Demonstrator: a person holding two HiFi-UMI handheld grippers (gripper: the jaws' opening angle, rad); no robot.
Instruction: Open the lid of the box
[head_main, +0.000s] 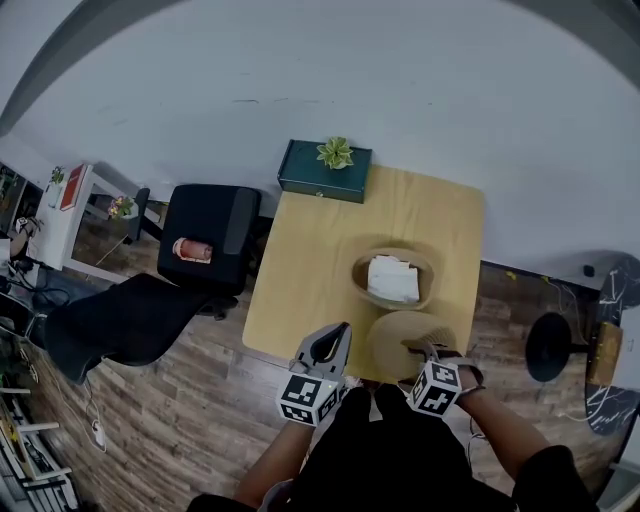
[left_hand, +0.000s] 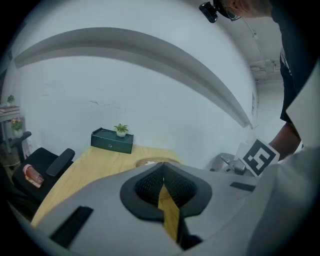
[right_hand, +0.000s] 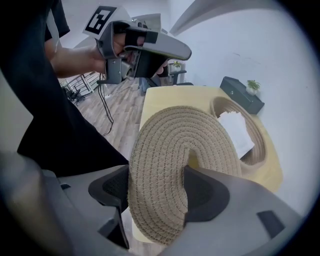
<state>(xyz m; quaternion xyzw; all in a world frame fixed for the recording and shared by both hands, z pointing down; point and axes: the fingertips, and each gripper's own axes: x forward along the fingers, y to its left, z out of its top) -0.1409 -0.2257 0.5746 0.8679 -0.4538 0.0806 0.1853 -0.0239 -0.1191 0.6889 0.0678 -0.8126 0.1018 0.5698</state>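
Observation:
A round woven basket stands open on the wooden table, with folded white paper or cloth inside it. Its flat woven lid is off the basket and hangs over the table's near edge. My right gripper is shut on that lid. In the right gripper view the lid bends between the pads of the right gripper, and the basket lies beyond it. My left gripper hovers at the near table edge left of the lid, pads together, holding nothing.
A dark green box with a small potted plant on top sits at the table's far left corner. A black office chair stands left of the table on the wood floor. A white wall runs behind.

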